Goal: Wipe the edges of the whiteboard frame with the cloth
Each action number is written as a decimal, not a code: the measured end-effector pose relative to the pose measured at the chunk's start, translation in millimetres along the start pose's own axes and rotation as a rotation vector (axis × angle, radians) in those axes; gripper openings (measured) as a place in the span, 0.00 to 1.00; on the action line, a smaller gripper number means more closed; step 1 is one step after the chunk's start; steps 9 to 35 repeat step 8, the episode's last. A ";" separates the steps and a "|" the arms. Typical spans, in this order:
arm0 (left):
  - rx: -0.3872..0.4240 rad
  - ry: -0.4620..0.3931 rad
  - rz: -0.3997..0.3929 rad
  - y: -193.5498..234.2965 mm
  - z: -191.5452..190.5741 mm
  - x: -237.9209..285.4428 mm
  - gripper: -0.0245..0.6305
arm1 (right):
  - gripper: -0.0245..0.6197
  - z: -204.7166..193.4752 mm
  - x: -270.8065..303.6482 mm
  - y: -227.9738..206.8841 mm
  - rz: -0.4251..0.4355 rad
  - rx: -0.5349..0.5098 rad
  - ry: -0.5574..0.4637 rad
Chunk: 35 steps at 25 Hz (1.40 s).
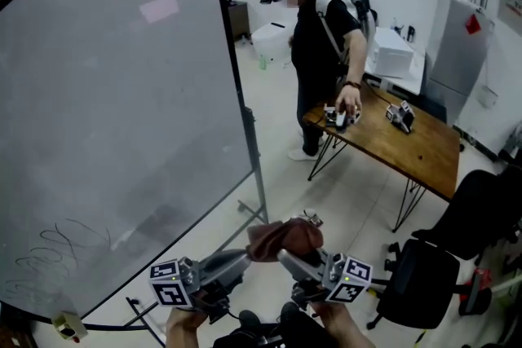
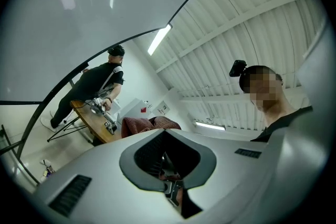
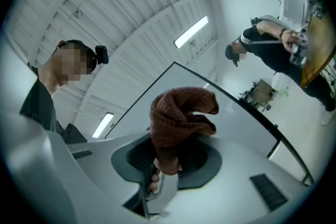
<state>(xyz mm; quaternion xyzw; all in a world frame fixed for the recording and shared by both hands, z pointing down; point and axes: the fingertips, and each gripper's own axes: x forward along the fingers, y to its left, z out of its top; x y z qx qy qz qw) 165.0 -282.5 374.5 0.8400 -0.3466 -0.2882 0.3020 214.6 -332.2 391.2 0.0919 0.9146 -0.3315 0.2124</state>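
Right gripper view: right tongs (image 3: 164, 162) clamp cloth (image 3: 181, 115) (bunched); left tongs (image 2: 167, 164) closed beside it.

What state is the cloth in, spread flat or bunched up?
Bunched up. The cloth stands as a crumpled lump with its lower end pinched in the right gripper.

The left hand (image 1: 186, 323) and right hand (image 1: 342, 319) are held low and close together. The right claw (image 1: 285, 257) is clamped on the cloth (image 1: 287, 238). The left claw (image 1: 243, 258) angles toward it, its jaws possibly together.
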 end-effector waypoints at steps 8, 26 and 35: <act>0.026 0.009 -0.048 13.1 24.5 -14.2 0.02 | 0.22 -4.1 27.8 -7.7 0.005 -0.051 -0.013; 0.026 0.009 -0.048 13.1 24.5 -14.2 0.02 | 0.22 -4.1 27.8 -7.7 0.005 -0.051 -0.013; 0.026 0.009 -0.048 13.1 24.5 -14.2 0.02 | 0.22 -4.1 27.8 -7.7 0.005 -0.051 -0.013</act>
